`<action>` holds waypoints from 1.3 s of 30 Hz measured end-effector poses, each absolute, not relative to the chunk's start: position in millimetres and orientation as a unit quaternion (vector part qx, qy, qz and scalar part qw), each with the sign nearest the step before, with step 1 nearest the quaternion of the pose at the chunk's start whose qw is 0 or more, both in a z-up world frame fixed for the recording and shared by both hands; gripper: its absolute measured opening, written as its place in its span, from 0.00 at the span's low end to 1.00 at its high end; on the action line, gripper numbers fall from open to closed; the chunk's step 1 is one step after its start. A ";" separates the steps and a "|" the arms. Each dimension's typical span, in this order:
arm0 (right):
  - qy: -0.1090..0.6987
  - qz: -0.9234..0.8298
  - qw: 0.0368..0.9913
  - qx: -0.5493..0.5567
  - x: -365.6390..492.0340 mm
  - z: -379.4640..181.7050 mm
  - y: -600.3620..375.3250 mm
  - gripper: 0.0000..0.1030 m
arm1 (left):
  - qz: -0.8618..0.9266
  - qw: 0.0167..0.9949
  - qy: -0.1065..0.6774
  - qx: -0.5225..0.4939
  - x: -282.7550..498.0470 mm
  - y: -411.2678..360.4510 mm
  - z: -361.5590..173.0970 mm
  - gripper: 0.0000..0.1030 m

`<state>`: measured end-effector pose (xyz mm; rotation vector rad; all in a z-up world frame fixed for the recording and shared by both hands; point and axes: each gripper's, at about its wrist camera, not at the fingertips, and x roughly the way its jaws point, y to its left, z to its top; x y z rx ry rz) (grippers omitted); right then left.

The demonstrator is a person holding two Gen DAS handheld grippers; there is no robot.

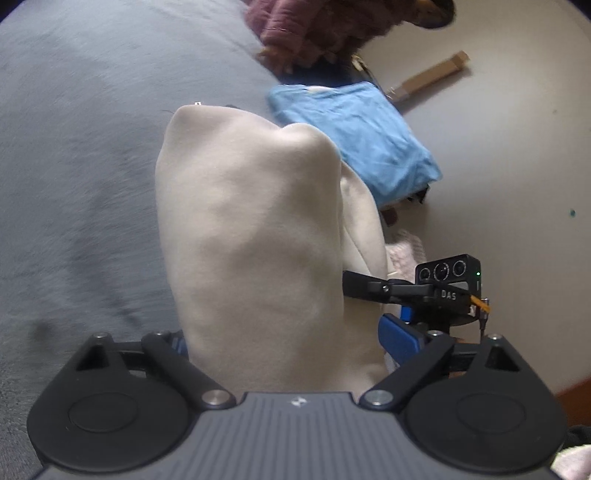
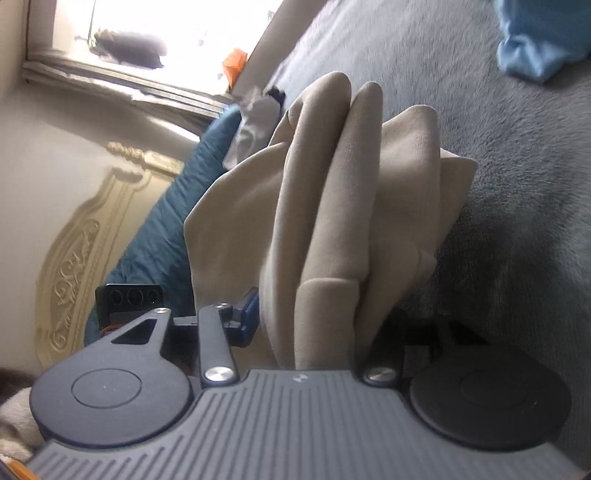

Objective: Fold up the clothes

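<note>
Cream garment (image 1: 251,236), soft matte knit, bunched into rounded folds, fills frame centre above grey plush bed (image 1: 74,166). Left gripper (image 1: 284,347) clamped on its lower edge. Right gripper (image 2: 314,332) pinches thick layered folds of same cloth. Folded blue garment (image 1: 354,136), crinkled, lies upper right at bed edge. Maroon fuzzy fabric (image 1: 306,26) at top.

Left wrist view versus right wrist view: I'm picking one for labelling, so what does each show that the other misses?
Only the left wrist view shows the cardboard tube, the mauve fuzzy fabric and the right claw gripping cloth. Only the right wrist view shows the window, carved headboard and teal pillow. Both share the cream garment bunched in the claws, the folded blue garment and the grey blanket.
</note>
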<state>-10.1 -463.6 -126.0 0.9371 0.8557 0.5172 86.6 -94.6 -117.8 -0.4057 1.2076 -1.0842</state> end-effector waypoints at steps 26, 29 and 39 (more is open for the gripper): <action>0.441 0.018 0.874 0.202 -138.8 70.8 -729.7 0.43 | -0.677 0.507 0.513 -0.145 -61.0 -466.4 -88.4 0.86; 0.463 0.029 0.861 0.208 -134.7 34.1 -756.6 0.43 | -0.669 0.518 0.517 -0.128 -61.2 -484.4 -113.1 0.86; 0.356 0.061 0.867 0.343 -160.5 -63.1 -814.2 0.50 | -0.672 0.521 0.508 -0.136 -48.2 -497.9 -139.9 0.74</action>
